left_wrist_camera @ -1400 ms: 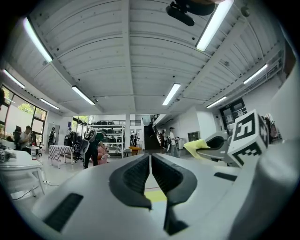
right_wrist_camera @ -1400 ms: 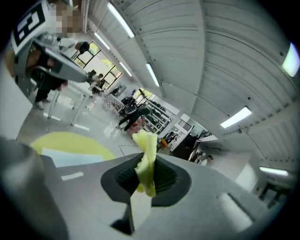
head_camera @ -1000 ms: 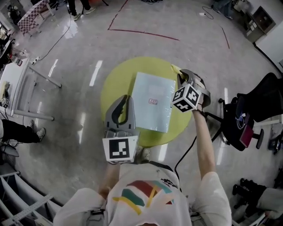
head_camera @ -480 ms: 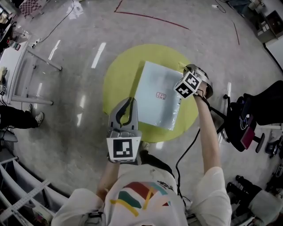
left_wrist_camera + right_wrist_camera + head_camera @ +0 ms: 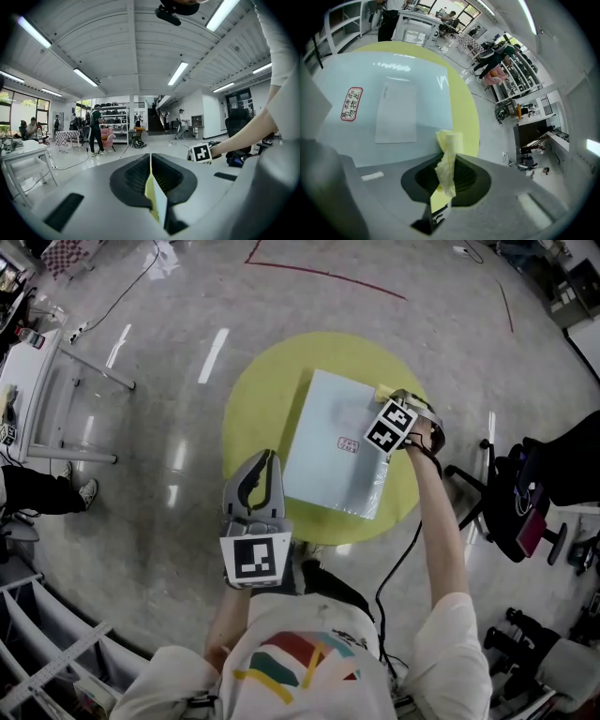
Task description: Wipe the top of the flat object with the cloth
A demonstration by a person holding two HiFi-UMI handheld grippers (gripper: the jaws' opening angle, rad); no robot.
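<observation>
A pale blue flat folder [image 5: 333,446] with a small red label lies on the round yellow table [image 5: 253,409]. My right gripper [image 5: 386,399] hovers at the folder's far right corner, shut on a crumpled yellow cloth [image 5: 382,390]. In the right gripper view the cloth [image 5: 449,140] sticks out from between the jaws, just over the folder [image 5: 393,79] near its edge. My left gripper [image 5: 265,460] is shut and holds nothing. It sits at the table's near left edge, beside the folder's near corner. In the left gripper view the left gripper [image 5: 150,161] points level across the room.
A white table [image 5: 42,399] stands at the left and a black office chair [image 5: 539,488] at the right. Red tape lines [image 5: 328,276] mark the floor beyond the table. A black cable [image 5: 398,563] trails below my right arm. Several people stand far off in the room.
My right gripper has shifted with the cloth from beside the folder's right edge to over its far right corner. The left gripper has kept its place by the table edge.
</observation>
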